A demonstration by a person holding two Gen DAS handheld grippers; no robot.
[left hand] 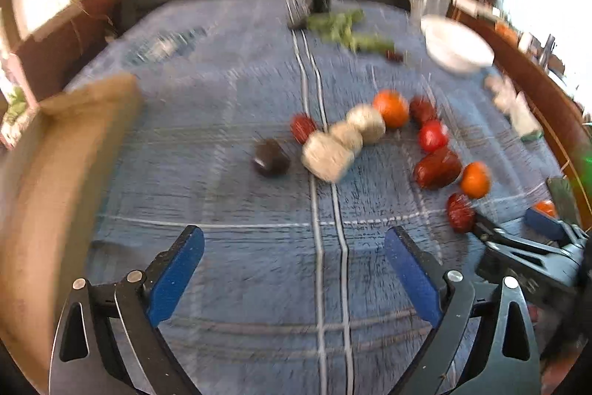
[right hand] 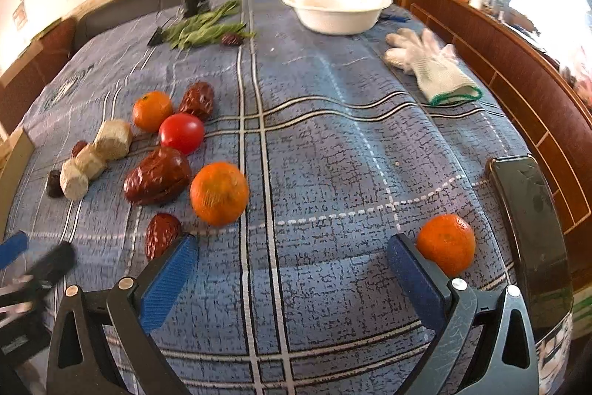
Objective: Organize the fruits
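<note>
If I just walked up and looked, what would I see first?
Probably the bright oranges: one big orange in the middle of the blue checked cloth, and another orange by itself, just outside the open right gripper. Next comes the shiny red tomato among the wrinkly brown dates on the left. At the far end sits a white bowl, which looks empty.

A blue plaid cloth [right hand: 333, 143] covers the surface. On it, far behind the red tomato [right hand: 181, 133], sits a white bowl [right hand: 336, 6]; oranges, brown dates and pale chunks cluster around the tomato, a white glove [right hand: 429, 62] lies well right.
</note>
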